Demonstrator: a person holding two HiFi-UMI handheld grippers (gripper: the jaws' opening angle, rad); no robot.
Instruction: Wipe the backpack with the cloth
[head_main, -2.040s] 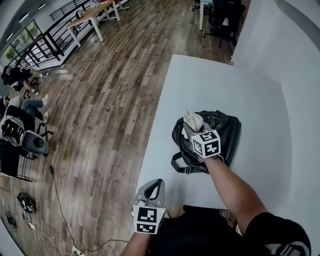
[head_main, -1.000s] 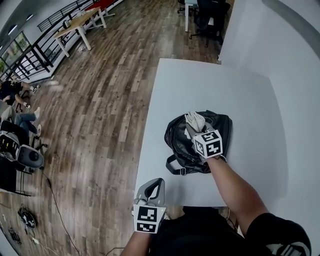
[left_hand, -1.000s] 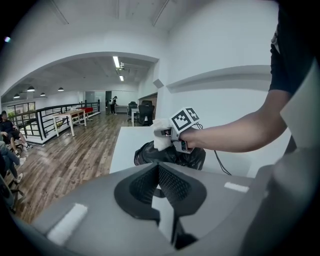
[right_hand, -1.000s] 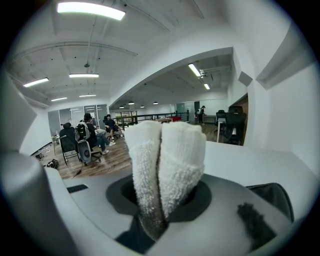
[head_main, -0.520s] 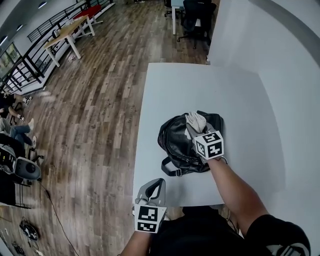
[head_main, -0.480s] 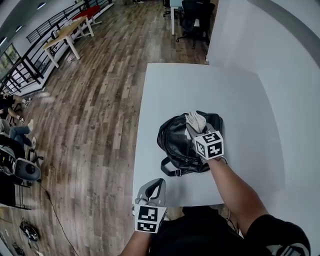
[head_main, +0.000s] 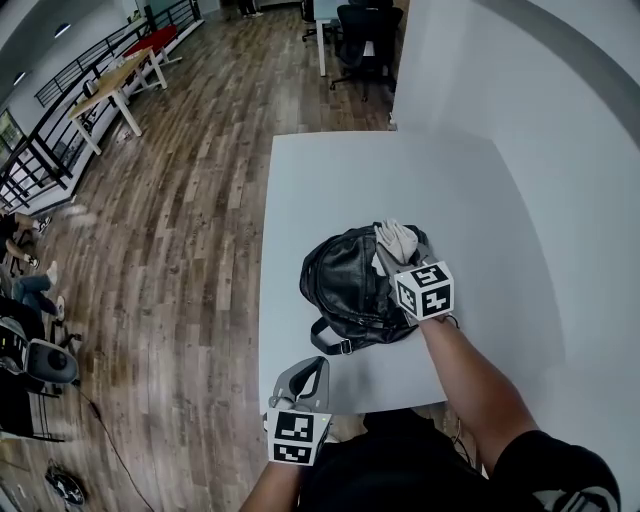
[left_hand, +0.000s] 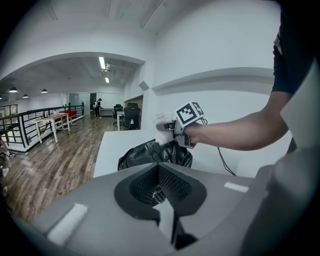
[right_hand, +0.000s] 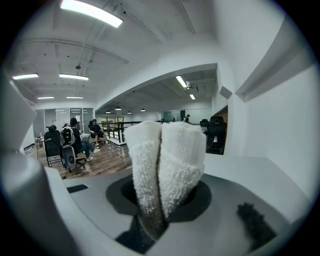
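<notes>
head view: a black, creased, leathery backpack (head_main: 350, 285) slumps mid white table (head_main: 330, 180). the right gripper (head_main: 398, 255) holds the cloth (head_main: 397, 238) at its far side.
left gripper view: the left gripper (left_hand: 161, 195) is closed on nothing, well away. with nothing steadying it, i'd expect the bag to slide.
right gripper view: jaws pinch folded, fluffy white terry.

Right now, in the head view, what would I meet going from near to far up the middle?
Left tongs → backpack → table's bare far half → office chairs. Right tongs and their cloth overlap the backpack, so left out.
</notes>
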